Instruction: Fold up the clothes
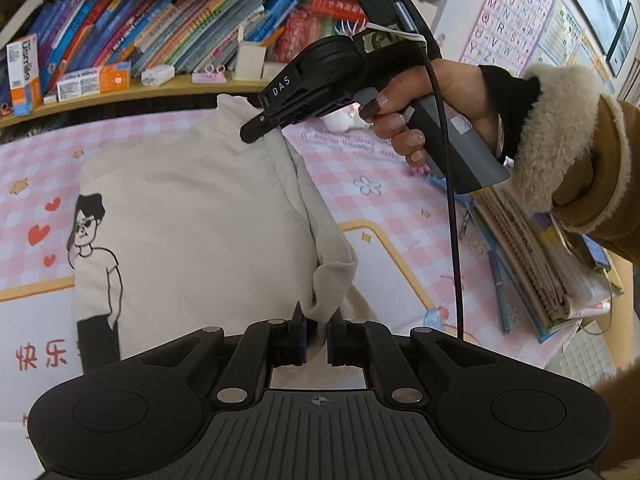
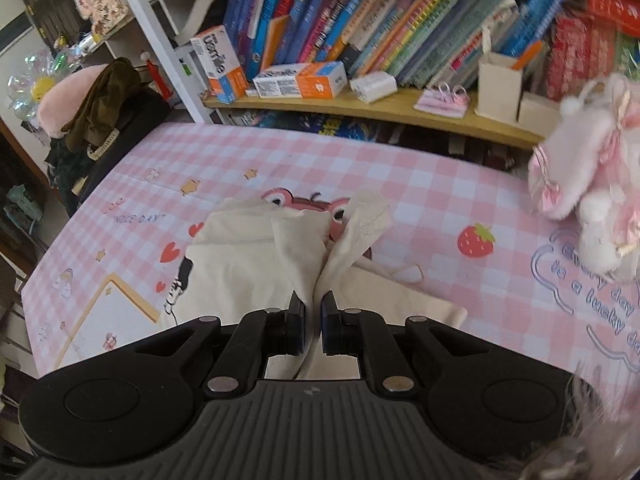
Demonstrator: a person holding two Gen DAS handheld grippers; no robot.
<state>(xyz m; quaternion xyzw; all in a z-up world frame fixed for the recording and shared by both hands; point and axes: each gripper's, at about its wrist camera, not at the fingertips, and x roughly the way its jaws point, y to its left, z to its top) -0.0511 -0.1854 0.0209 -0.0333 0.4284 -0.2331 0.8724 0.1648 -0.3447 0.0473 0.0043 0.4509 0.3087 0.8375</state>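
Observation:
A cream top (image 1: 192,220) with a black-line cartoon figure lies on the pink checked tablecloth (image 1: 400,208). My left gripper (image 1: 317,320) is shut on a bunched fold at the top's right edge, near a sleeve end. A hand in a fur-cuffed sleeve (image 1: 560,152) holds my right gripper (image 1: 256,130), which pinches the same edge farther up, by the neck. In the right wrist view my right gripper (image 2: 313,312) is shut on a lifted ridge of the cream top (image 2: 248,256), which drapes down to the cloth.
A low wooden shelf (image 2: 380,108) with leaning books and small boxes runs along the table's far side. A pink plush toy (image 2: 588,168) sits at the right. A stack of notebooks (image 1: 532,248) lies at the table's right edge. A black cable (image 1: 454,208) hangs from the right gripper.

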